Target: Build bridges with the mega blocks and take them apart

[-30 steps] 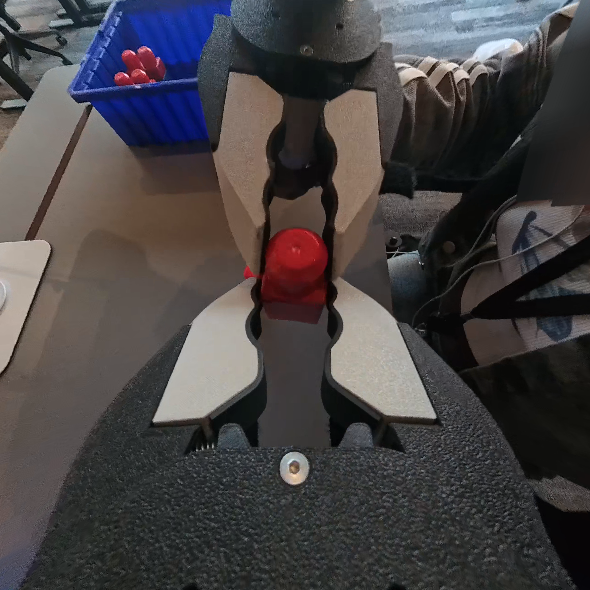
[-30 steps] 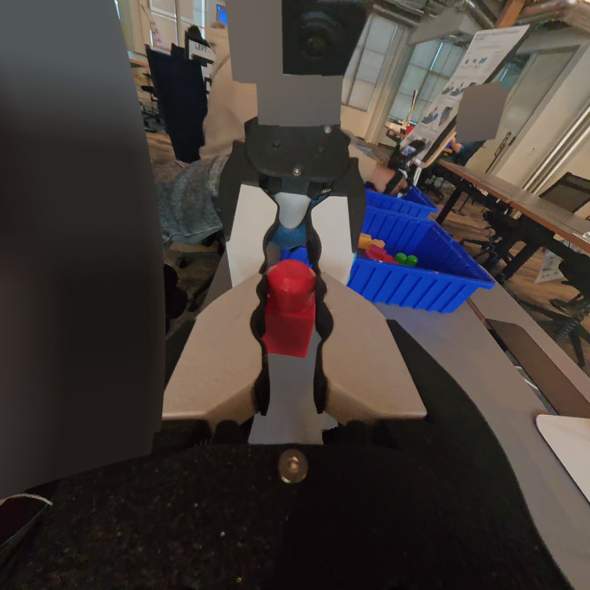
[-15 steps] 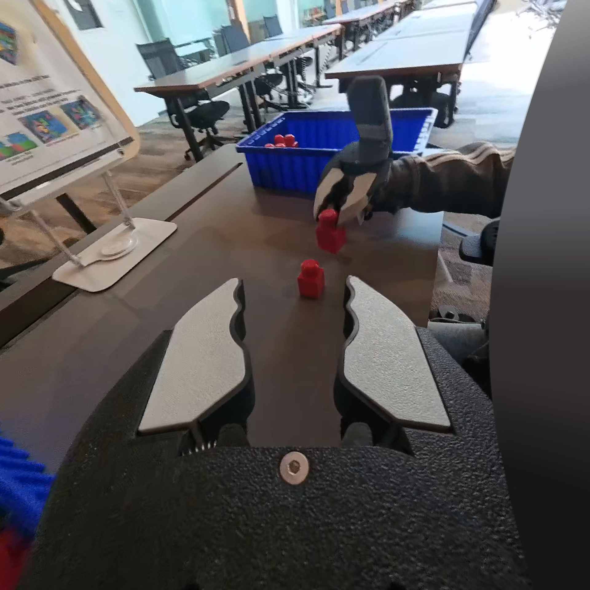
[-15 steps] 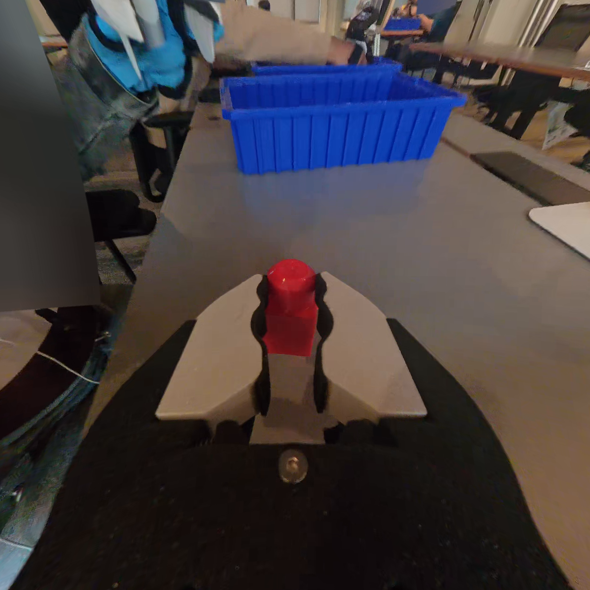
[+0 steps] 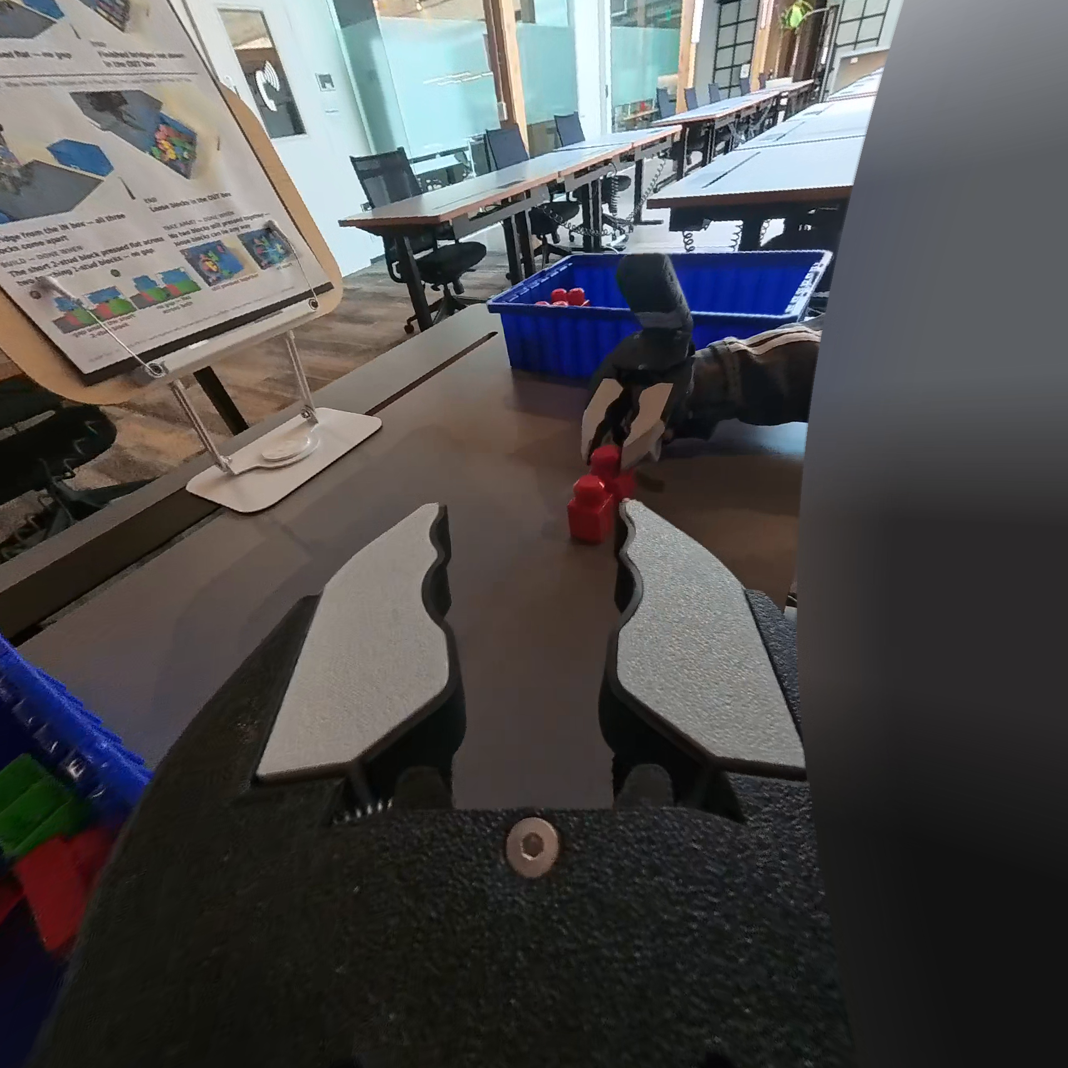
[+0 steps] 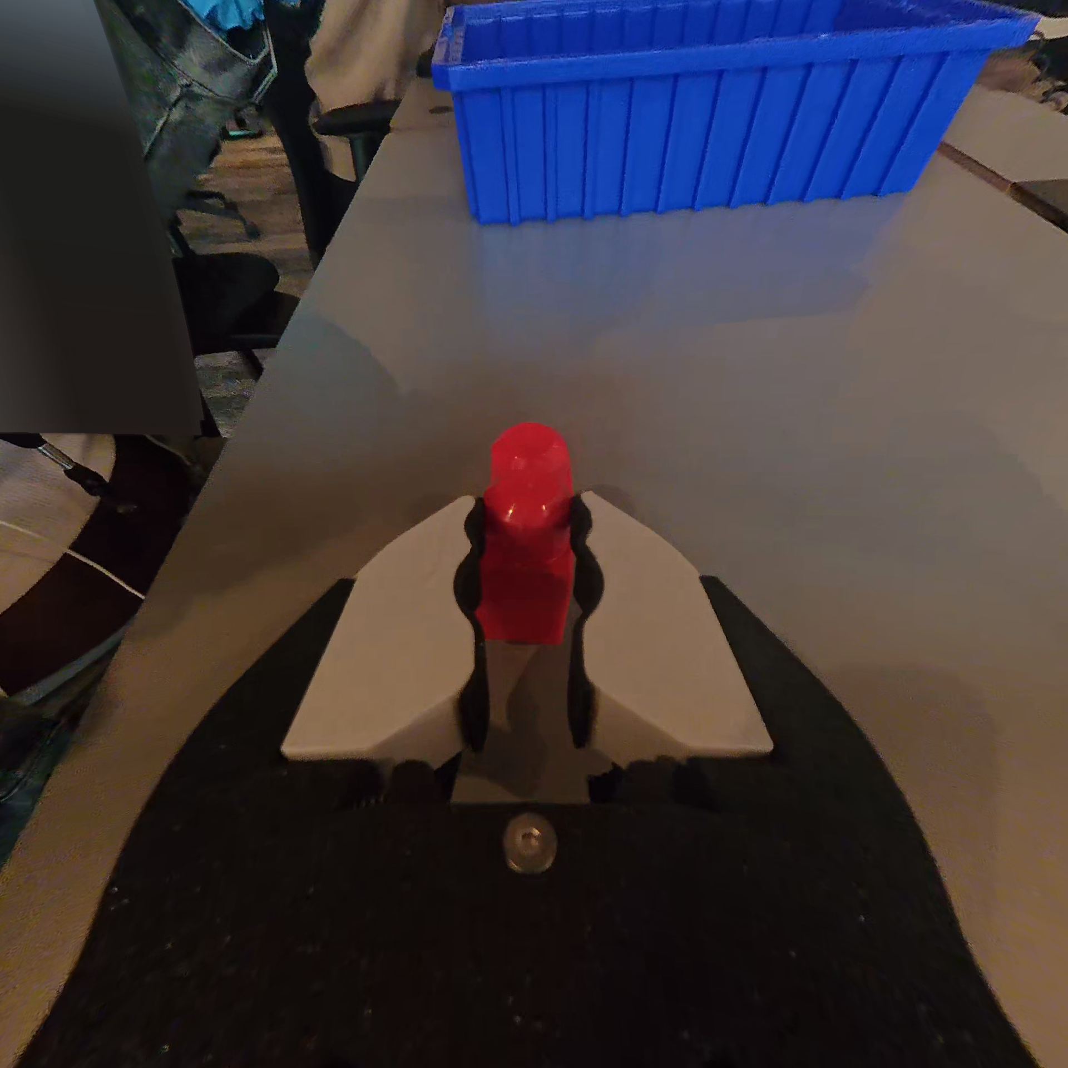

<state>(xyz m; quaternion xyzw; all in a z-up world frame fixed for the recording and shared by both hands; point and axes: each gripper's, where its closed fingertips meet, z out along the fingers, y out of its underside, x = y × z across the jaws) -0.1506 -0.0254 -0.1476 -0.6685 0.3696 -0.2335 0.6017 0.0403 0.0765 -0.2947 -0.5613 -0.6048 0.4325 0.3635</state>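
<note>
Between right claw (image 6: 529, 555) fingers: red block (image 6: 523, 569)

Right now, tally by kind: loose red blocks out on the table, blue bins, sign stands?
Red blocks on the table: 2, one standing free, one in the right tongs touching down behind it.
Blue bins: 2, far and near-left.
Sign stands: 1.
Total: 5.

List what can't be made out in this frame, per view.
- Left wrist view: whether the right gripper has set its red block on the table; its jaws hide the base.
- Left wrist view: contents of the near bin, blurred and cut off.
- Right wrist view: the far blue bin hides its contents behind its wall.
</note>
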